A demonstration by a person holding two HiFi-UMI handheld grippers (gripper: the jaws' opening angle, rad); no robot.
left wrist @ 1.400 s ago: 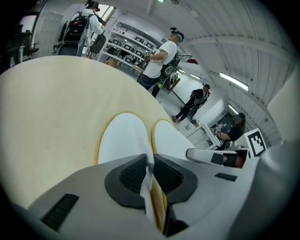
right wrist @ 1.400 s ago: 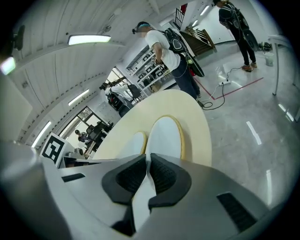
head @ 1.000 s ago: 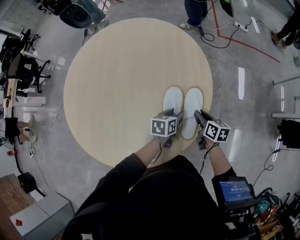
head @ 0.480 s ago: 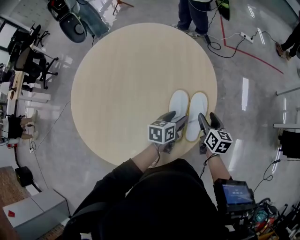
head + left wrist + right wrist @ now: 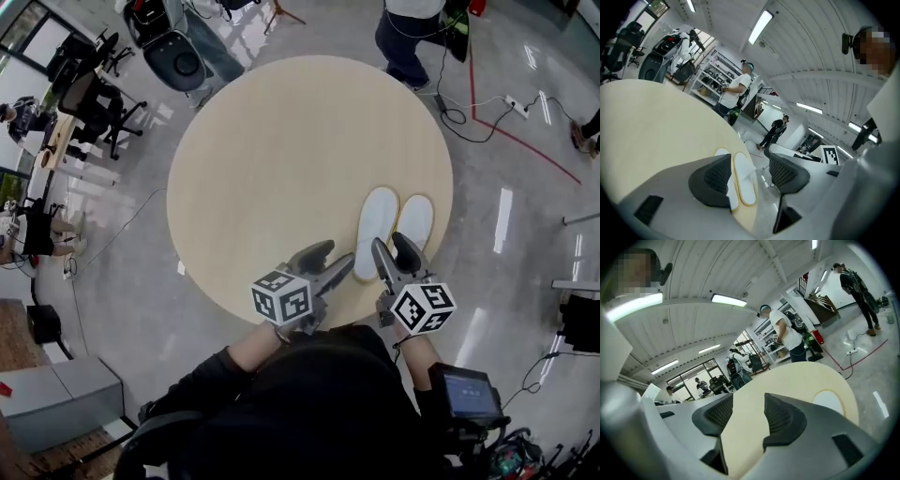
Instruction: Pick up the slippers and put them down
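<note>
Two white slippers with tan soles lie side by side near the right edge of the round table: the left slipper and the right slipper. My left gripper hangs open above the table's near edge, short of the slippers' heels; its jaws have just been opening and nothing is between them. In the left gripper view the left gripper frames one slipper ahead on the table. My right gripper is open and empty too; its jaws opened wide, then closed a little. The right gripper sees a slipper at its right.
A person stands beyond the table's far edge. Office chairs are at the far left. Cables and a power strip lie on the floor at the right. A small screen is at my right hip.
Both grippers have drawn back from the slippers' heels and risen toward the camera, and their jaws stand wider. The slippers stay side by side on the table.
</note>
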